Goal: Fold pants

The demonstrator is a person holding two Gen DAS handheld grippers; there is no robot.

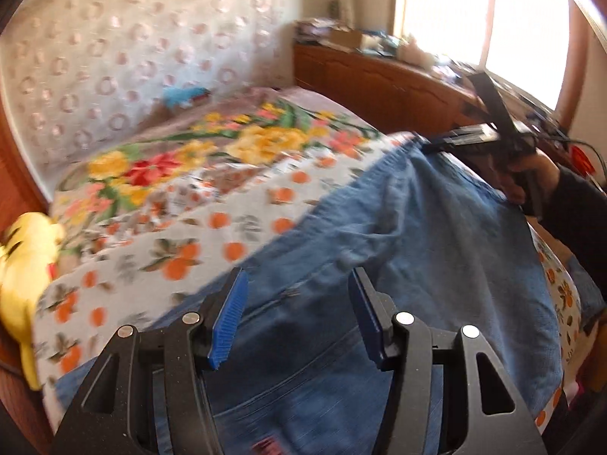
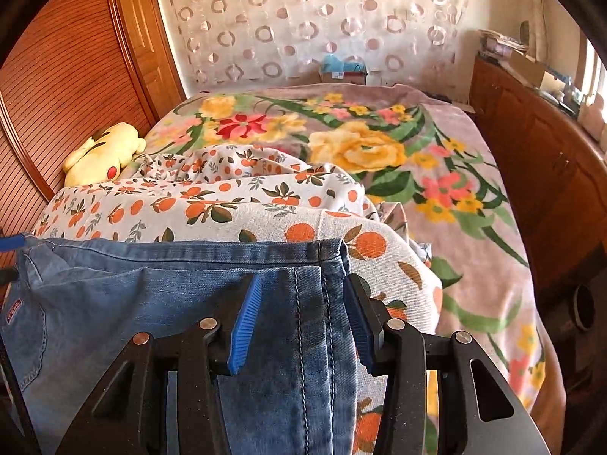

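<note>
- We saw the left gripper (image 1: 297, 316) with its blue pads spread apart over the blue jeans (image 1: 379, 265), gripping nothing; the denim lay loose beneath the gap.
- We saw the right gripper (image 2: 299, 322) also with its pads apart, straddling a stitched seam of the jeans (image 2: 151, 303) near the hem at its 12 o'clock, the fabric not pinched.
- In the left wrist view the right gripper (image 1: 436, 146) sat at 2 o'clock, at the far edge of the jeans, with a hand (image 1: 531, 178) in a dark sleeve on its handle.
- The jeans lay spread on the bed, over a white sheet printed with oranges (image 2: 212, 204).
- Beyond the sheet, at 12 to 1 o'clock in the right wrist view, a pinkish floral blanket (image 2: 436, 174) covered the rest of the bed.
- A yellow plush toy (image 2: 102, 153) lay at 10 o'clock by the slatted wooden cupboard (image 2: 57, 94).
- A wooden cabinet (image 2: 531, 144) stood at 2 o'clock, its top cluttered; a curtain with ring patterns (image 2: 303, 19) hung behind the bed.
</note>
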